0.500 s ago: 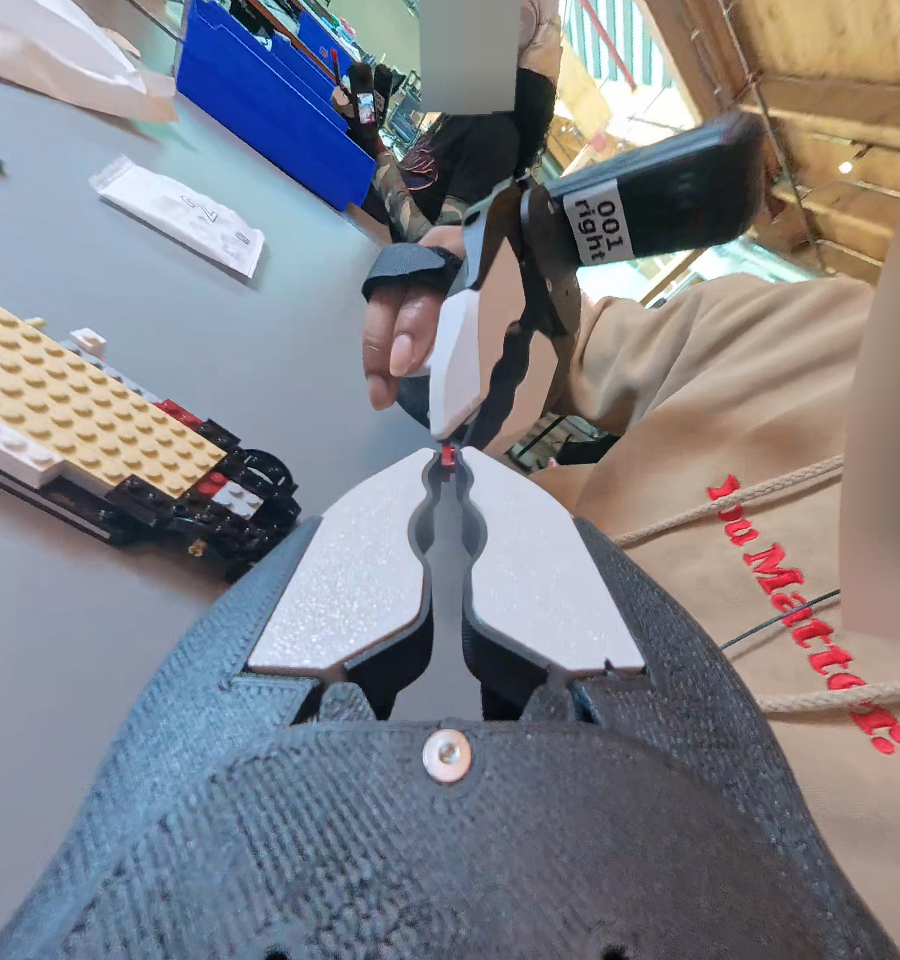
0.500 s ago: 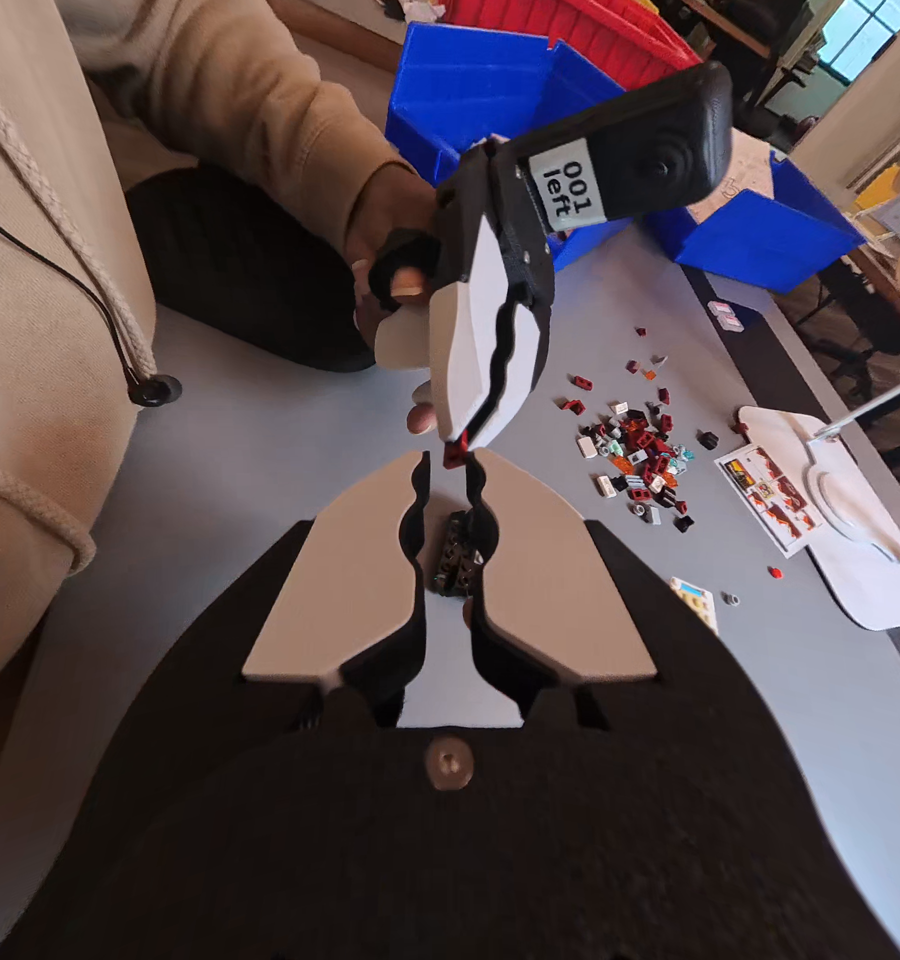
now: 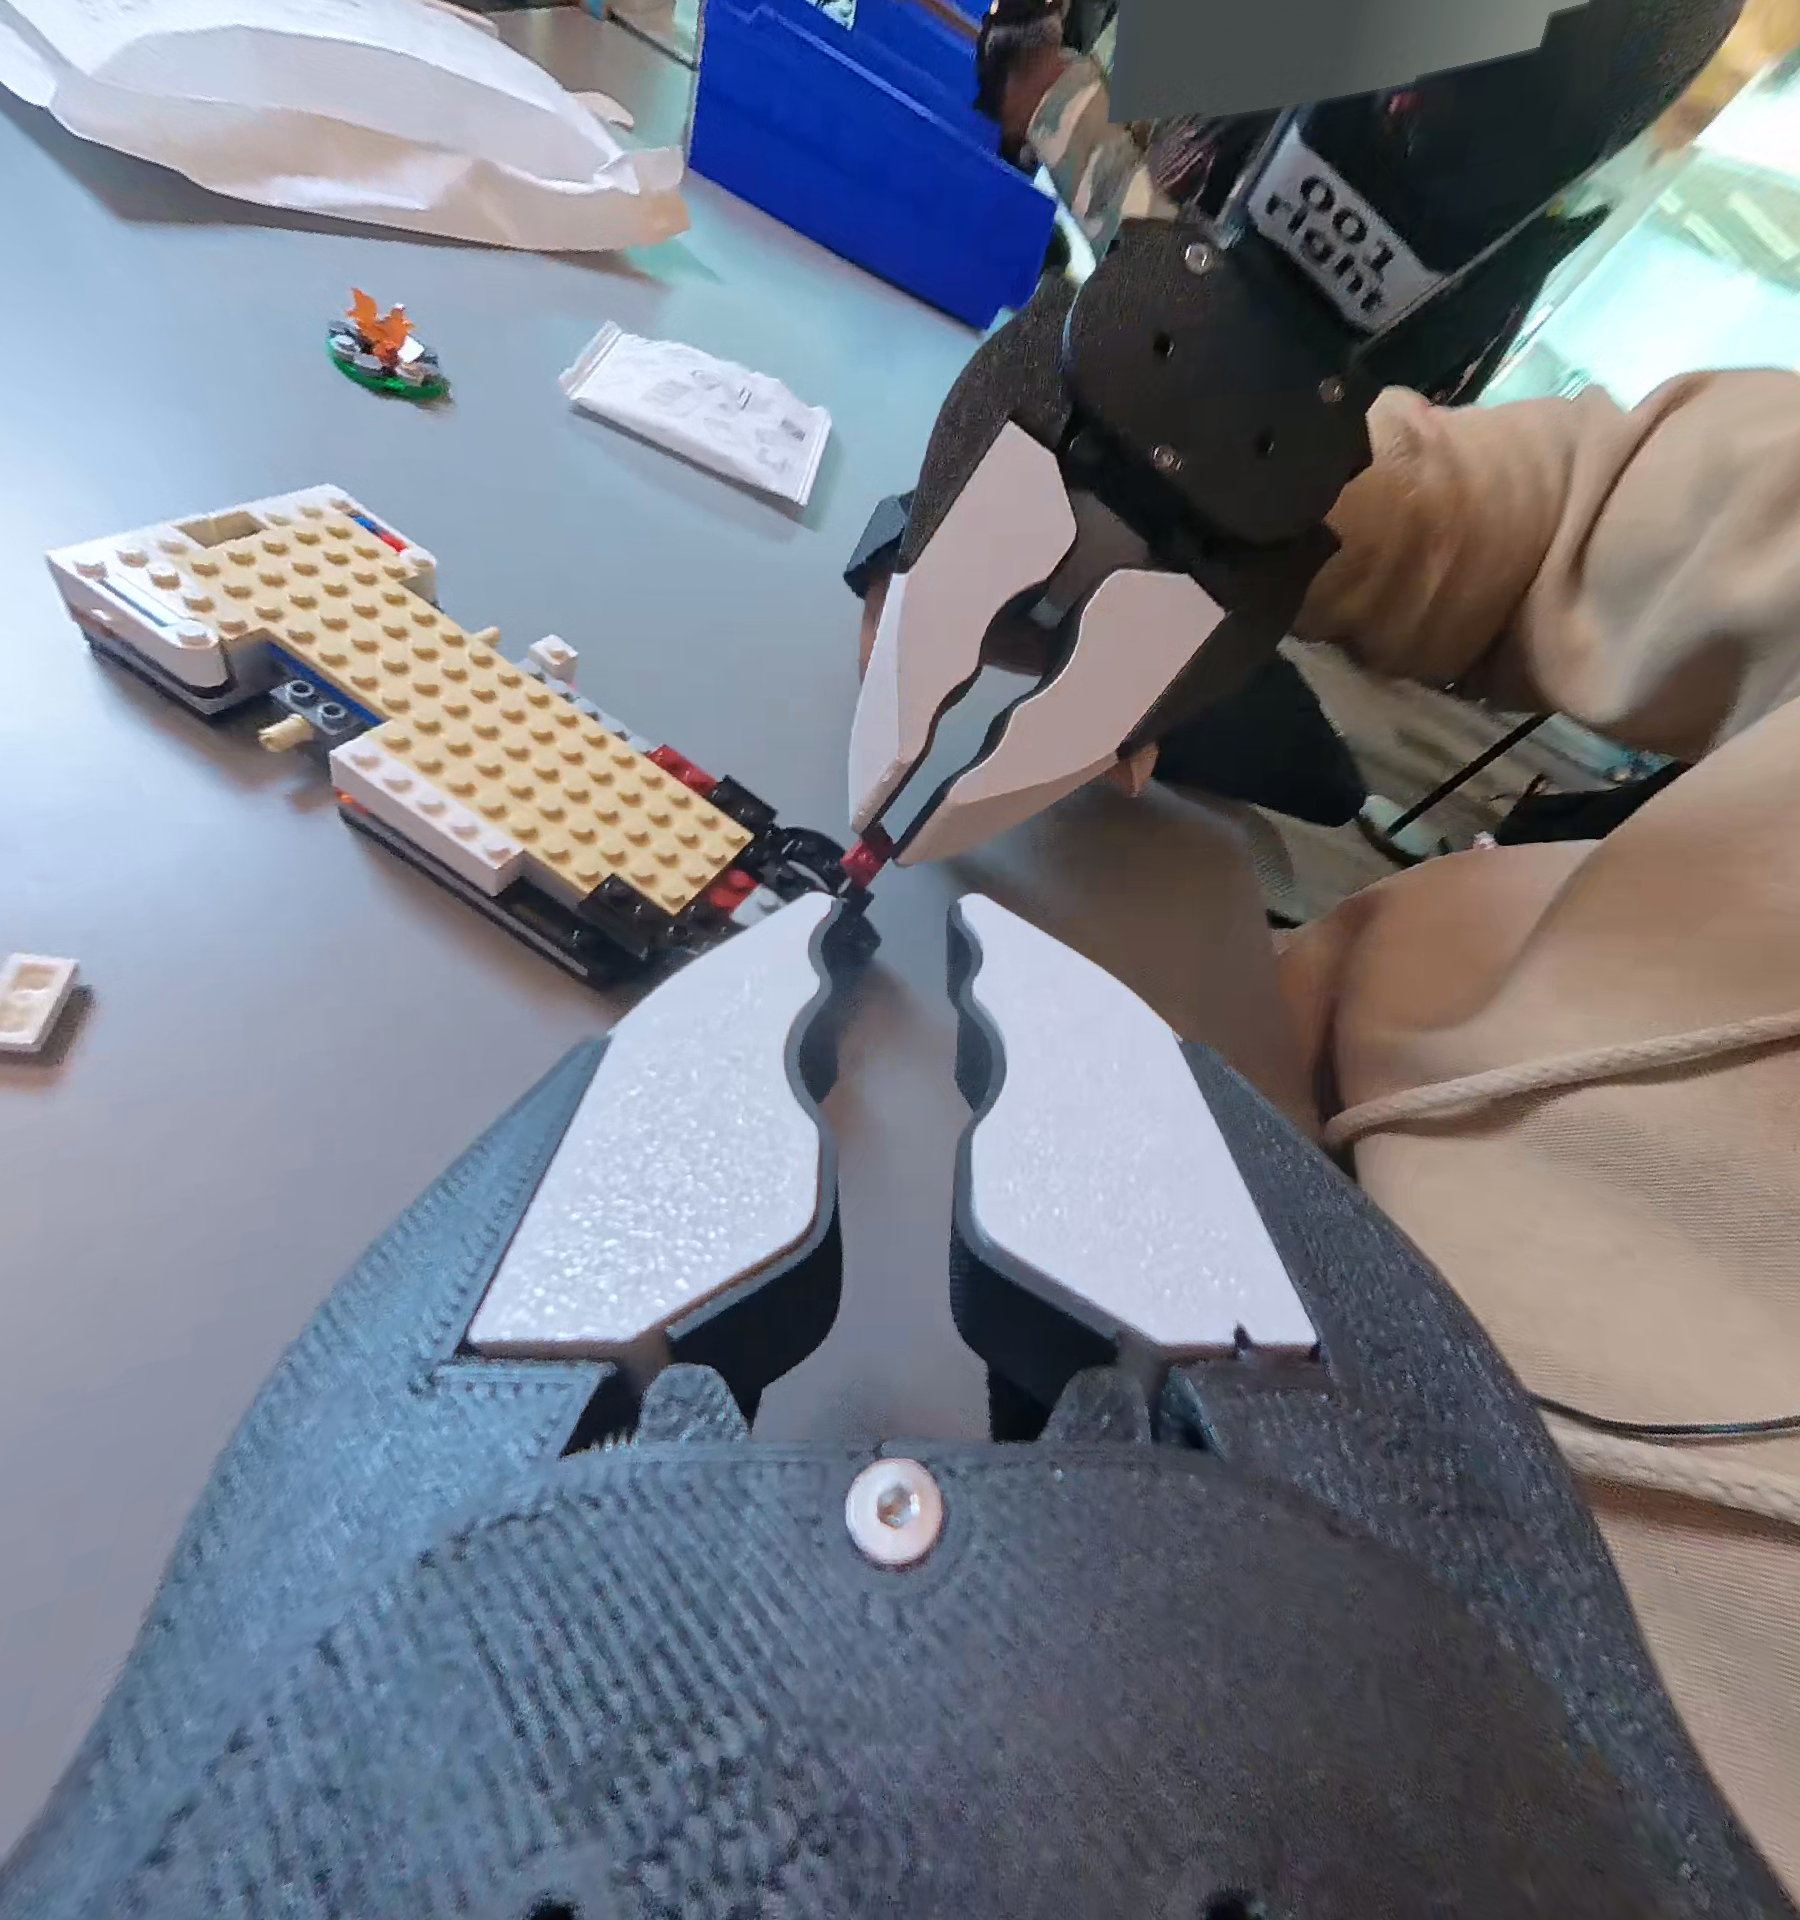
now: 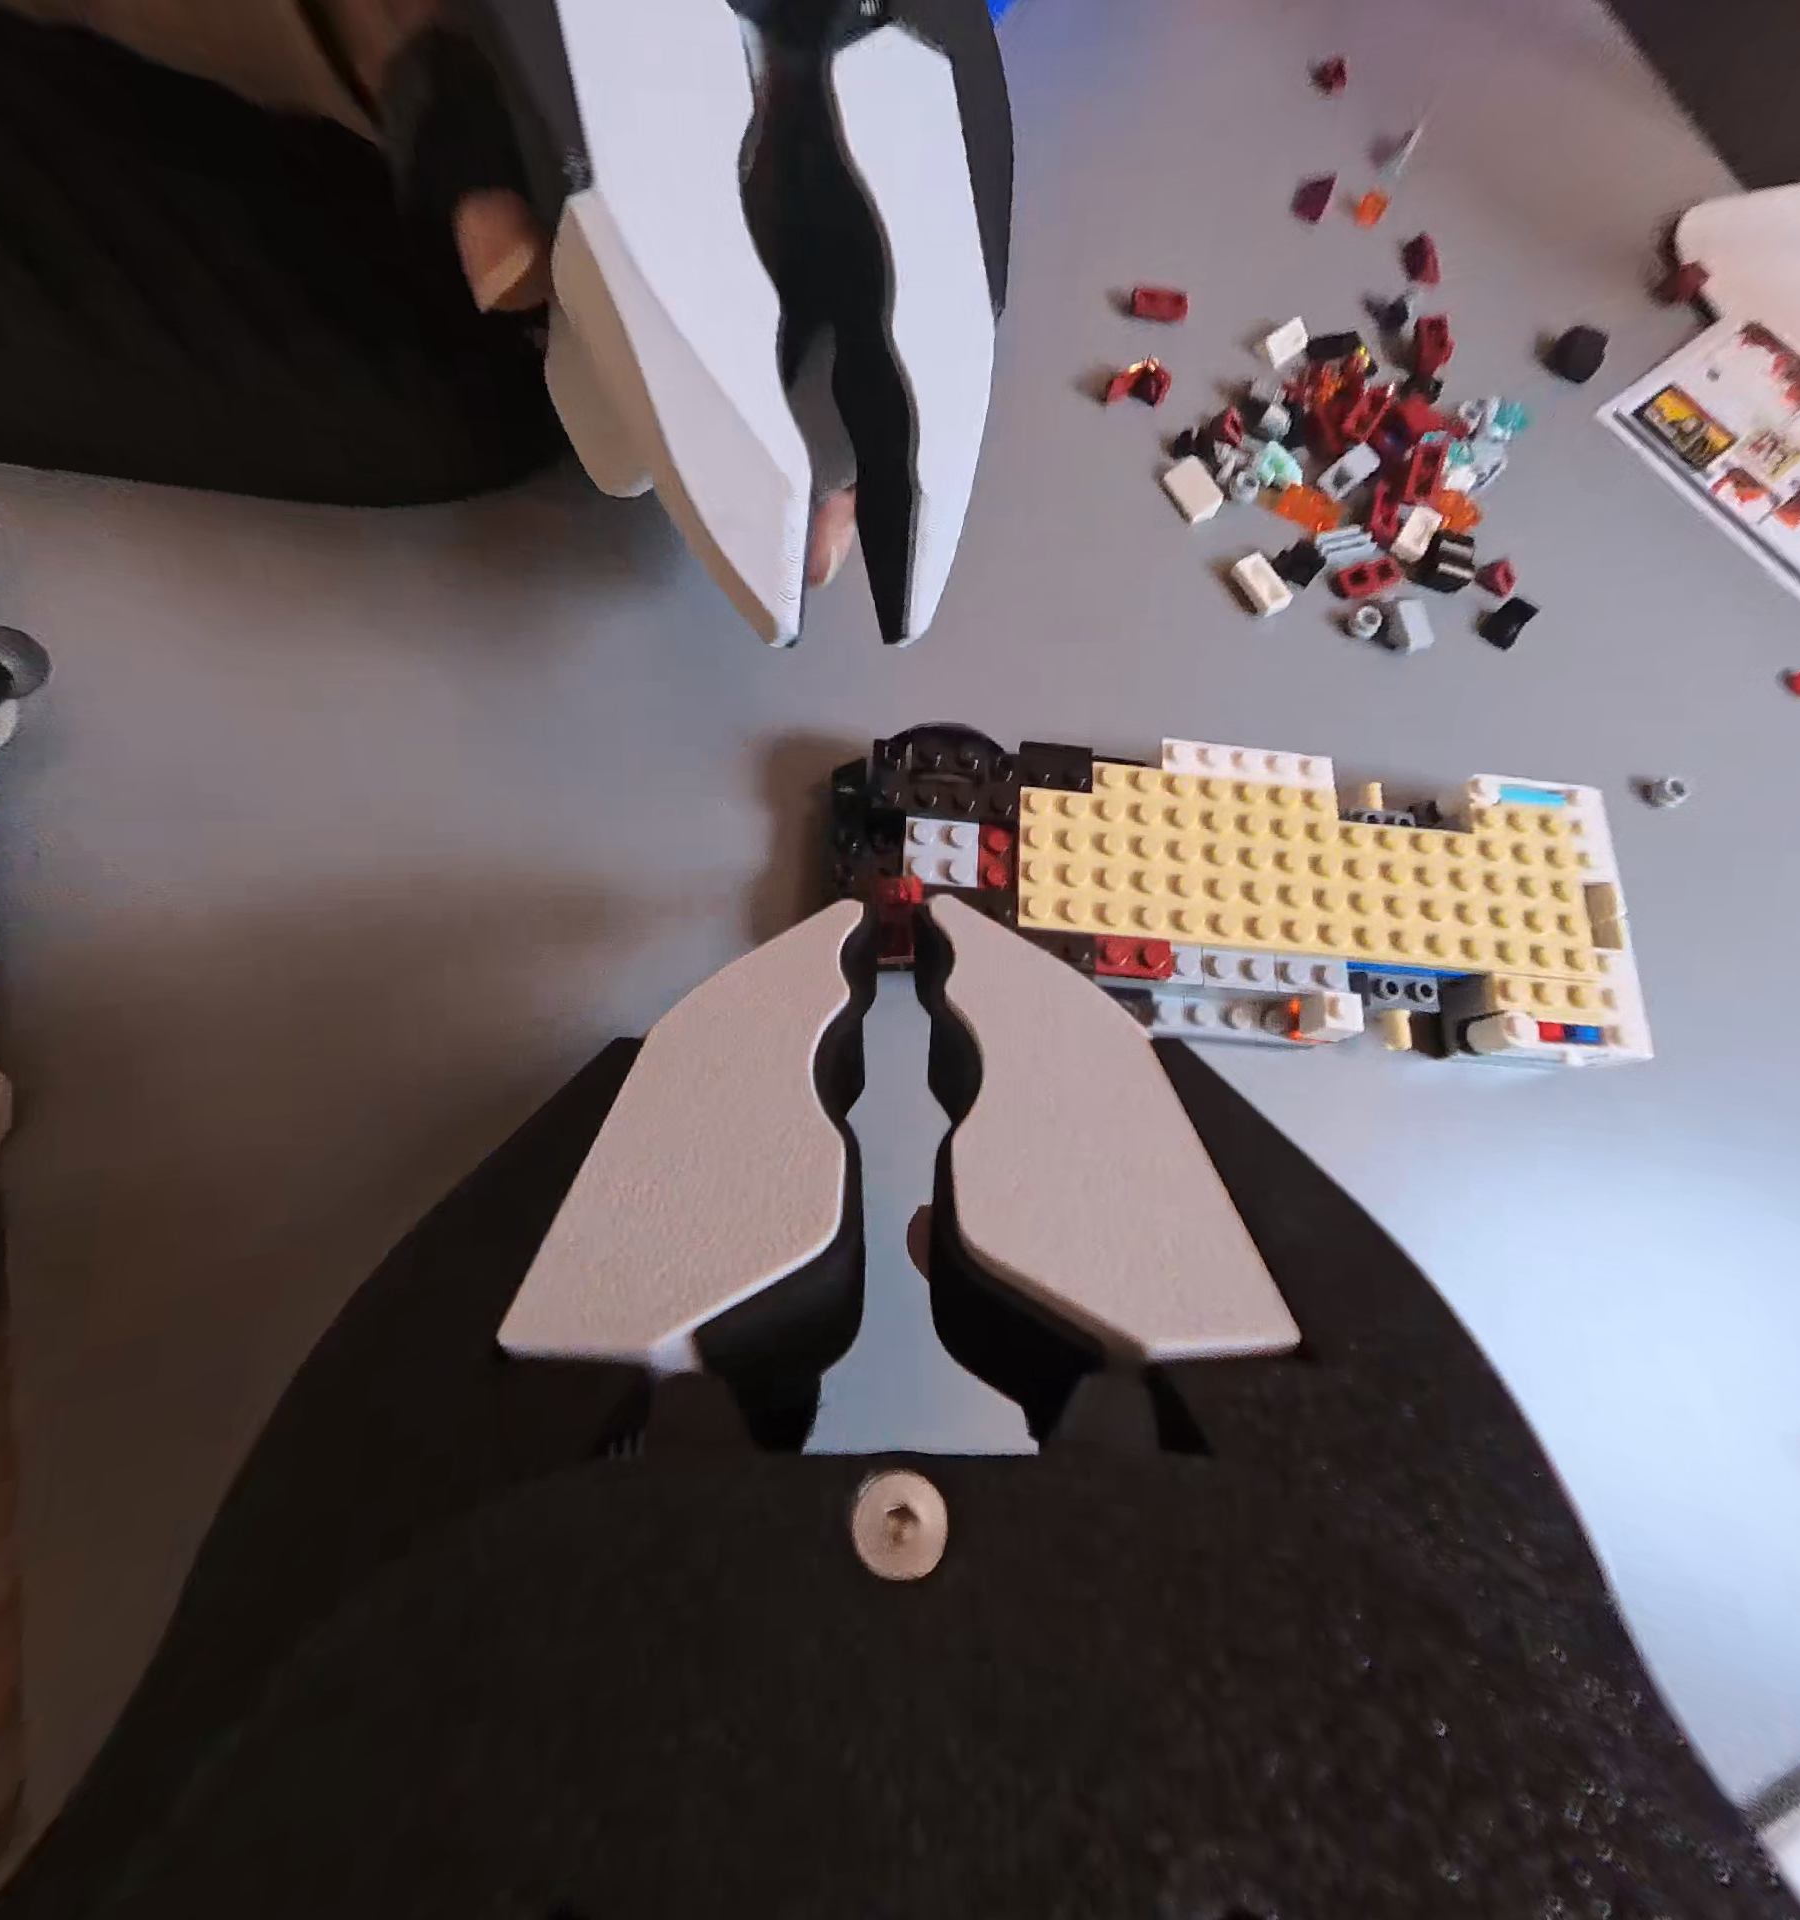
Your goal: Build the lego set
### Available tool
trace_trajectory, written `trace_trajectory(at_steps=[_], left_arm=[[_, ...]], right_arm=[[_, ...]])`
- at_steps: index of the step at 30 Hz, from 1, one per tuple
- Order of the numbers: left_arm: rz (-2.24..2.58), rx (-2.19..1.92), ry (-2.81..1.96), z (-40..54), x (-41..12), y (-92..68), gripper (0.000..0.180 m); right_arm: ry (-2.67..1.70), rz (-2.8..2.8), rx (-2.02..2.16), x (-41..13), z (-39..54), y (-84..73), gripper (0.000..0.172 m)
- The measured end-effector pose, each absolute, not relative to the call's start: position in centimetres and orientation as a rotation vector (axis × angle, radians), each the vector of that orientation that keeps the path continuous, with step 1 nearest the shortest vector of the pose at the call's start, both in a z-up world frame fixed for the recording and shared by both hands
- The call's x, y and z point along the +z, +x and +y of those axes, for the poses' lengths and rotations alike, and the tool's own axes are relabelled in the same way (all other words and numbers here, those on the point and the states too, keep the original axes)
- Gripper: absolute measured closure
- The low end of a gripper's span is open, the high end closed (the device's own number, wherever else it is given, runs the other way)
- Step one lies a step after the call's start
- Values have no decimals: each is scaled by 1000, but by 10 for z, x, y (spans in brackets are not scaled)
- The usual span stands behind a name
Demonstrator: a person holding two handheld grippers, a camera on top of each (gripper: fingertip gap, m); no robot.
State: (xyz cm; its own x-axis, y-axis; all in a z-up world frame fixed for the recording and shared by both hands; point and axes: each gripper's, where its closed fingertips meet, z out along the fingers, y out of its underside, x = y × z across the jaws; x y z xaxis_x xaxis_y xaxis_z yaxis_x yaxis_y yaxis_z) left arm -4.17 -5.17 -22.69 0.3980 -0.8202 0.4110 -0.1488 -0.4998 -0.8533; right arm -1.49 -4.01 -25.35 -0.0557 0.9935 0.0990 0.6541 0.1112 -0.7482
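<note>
Brick model [image 4: 1280,883] on grey table [image 4: 356,831]

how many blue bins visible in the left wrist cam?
1: a blue bin at the far edge of the grey table, behind the white paper bag. More may be hidden behind the right gripper.
</note>
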Motion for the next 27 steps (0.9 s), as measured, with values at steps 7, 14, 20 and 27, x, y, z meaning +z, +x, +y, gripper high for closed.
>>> trace_trajectory(at_steps=[7, 14, 20, 27], left_arm=[[867, -1067, -1908, -51, -232, -42, 161], [871, -1069, -1906, -52, -232, -42, 162], [878, -1066, -1905, -52, -232, -42, 162], [878, -1065, -1906, -52, -233, -42, 162]], right_arm=[[-1651, -1828, 702, -263, -43, -19, 165], [-1657, -1834, 697, -263, -43, -19, 165], [-1652, -1834, 692, -262, -41, -19, 164], [-1648, -1834, 694, -260, -41, -19, 162]])
